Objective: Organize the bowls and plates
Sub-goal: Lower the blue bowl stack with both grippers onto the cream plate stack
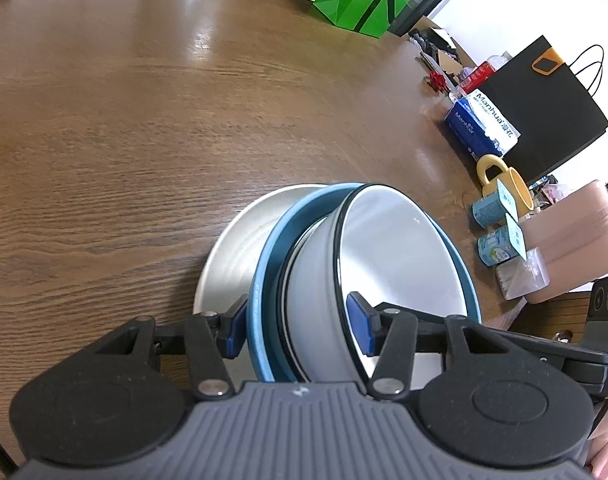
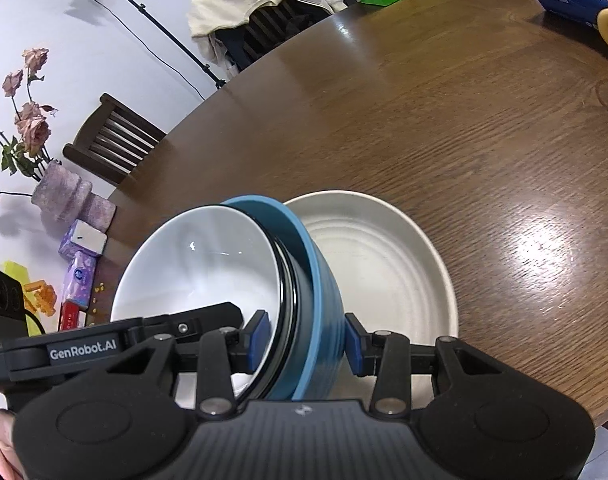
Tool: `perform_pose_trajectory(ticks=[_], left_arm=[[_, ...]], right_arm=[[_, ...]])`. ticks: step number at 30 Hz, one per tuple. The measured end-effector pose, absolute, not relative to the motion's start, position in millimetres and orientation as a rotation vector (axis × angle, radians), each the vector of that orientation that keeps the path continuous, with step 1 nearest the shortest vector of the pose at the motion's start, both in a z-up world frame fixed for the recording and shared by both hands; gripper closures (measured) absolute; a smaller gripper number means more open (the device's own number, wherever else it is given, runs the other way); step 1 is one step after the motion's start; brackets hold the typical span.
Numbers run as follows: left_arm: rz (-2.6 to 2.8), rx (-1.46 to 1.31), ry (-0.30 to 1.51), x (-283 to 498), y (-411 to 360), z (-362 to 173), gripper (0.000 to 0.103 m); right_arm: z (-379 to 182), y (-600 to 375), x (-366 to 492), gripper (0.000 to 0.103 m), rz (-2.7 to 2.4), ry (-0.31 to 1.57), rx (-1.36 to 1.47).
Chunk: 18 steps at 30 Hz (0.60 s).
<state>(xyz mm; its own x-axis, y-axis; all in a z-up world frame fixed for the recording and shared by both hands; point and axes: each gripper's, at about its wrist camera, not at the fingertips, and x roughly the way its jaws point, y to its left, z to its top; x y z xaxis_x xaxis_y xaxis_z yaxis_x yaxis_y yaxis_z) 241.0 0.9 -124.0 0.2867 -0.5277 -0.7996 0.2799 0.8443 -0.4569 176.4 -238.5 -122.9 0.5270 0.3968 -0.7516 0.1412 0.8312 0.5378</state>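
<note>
1. Left wrist view: the left gripper (image 1: 299,330) clenches the nested white bowl (image 1: 388,256) and blue bowl (image 1: 269,264) by their rims, one pad outside, one inside. The stack is above the cream plate (image 1: 231,248) on the wooden table (image 1: 143,120). I judge it heavy, stiff, glossy and fragile.
2. Right wrist view: the right gripper (image 2: 308,342) clenches the same stack at the opposite rim, beside the cream plate (image 2: 376,264). Both rims together seem the safest hold.
3. The gripper bodies hide the bowl bottoms, so I cannot tell if they touch the plate.
</note>
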Motion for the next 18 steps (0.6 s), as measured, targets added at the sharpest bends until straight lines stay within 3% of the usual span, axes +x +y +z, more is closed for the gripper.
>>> perform_pose_trajectory(ticks=[18], left_arm=[[-0.503,-0.243,1.169,239,-16,-133,0.052]], right_arm=[[-134,-256,181,0.064,0.179,1.041,0.569]])
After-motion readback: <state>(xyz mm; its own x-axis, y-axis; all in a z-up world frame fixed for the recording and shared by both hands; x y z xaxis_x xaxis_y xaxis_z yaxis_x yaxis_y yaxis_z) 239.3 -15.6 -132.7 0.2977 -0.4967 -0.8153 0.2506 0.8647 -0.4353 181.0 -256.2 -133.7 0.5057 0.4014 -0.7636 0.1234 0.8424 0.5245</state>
